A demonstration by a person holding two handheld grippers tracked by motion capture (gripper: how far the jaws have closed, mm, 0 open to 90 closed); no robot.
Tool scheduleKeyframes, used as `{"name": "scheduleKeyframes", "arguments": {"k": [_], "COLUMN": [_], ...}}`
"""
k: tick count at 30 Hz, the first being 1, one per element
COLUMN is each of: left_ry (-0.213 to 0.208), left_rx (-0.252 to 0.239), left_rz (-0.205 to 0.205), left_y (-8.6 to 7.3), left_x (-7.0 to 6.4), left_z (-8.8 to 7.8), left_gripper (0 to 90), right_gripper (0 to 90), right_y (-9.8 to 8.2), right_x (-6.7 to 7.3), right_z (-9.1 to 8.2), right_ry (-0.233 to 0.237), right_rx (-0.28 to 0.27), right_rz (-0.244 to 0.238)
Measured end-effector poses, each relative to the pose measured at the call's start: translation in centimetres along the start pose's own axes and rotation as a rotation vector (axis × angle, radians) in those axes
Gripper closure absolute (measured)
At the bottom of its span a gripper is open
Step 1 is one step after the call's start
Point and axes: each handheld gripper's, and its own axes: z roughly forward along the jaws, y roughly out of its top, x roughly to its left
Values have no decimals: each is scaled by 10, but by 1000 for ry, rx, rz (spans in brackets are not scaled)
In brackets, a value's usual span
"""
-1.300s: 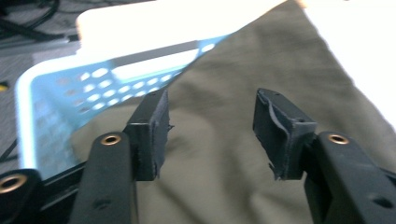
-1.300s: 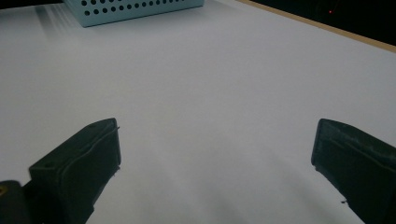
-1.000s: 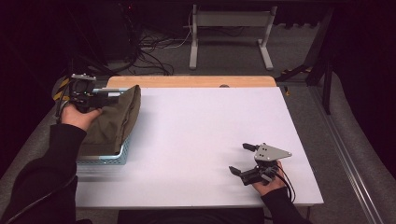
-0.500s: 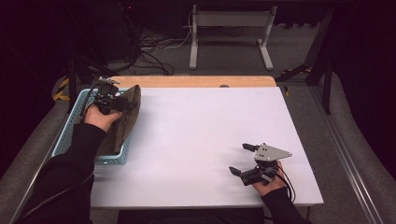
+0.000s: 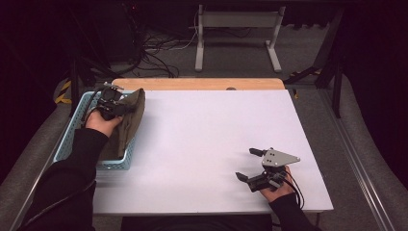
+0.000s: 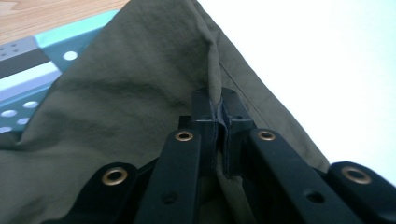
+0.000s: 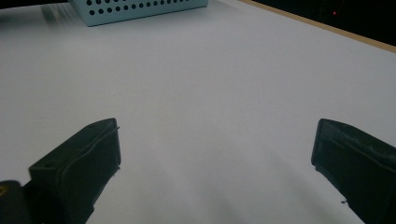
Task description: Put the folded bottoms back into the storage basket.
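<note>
An olive-green cloth (image 5: 129,121) lies in the light blue perforated basket (image 5: 72,134) at the table's left and hangs over its right rim. My left gripper (image 5: 126,108) has just closed its jaws and is shut on a ridge of that cloth (image 6: 140,84), pinched between the pads (image 6: 204,112). At the table's front right my right gripper (image 5: 248,164) rests low over the white tabletop, its fingers (image 7: 84,163) wide apart with nothing between them.
The white tabletop (image 5: 211,144) stretches between the two hands. A wooden strip (image 5: 192,84) runs along the far edge. The basket (image 7: 135,9) stands far off in the right gripper view. Cables and a metal stand (image 5: 235,33) lie on the floor beyond the table.
My left hand came rightward and down over the basket onto the cloth's upper right edge, and the cloth now covers less of the basket. The right gripper stayed put.
</note>
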Motion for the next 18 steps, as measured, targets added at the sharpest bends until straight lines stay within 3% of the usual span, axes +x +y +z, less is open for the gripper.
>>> {"name": "scheduleKeyframes", "arguments": {"k": [3,9,18], "left_ry": [6,56,24], "left_rx": [9,40,127], "left_rz": [3,2,-45], "left_y": [0,-2,-14], "left_x": [-1,4,17], "left_z": [0,2,22], "left_gripper": [877,878,873], "right_gripper": [18,18,18], "right_y": [0,0,0], "right_x": [0,0,0], "right_z": [0,0,0], "right_ry": [0,0,2], "right_rx": [1,1,1], "right_rz": [-1,-1,-1]}}
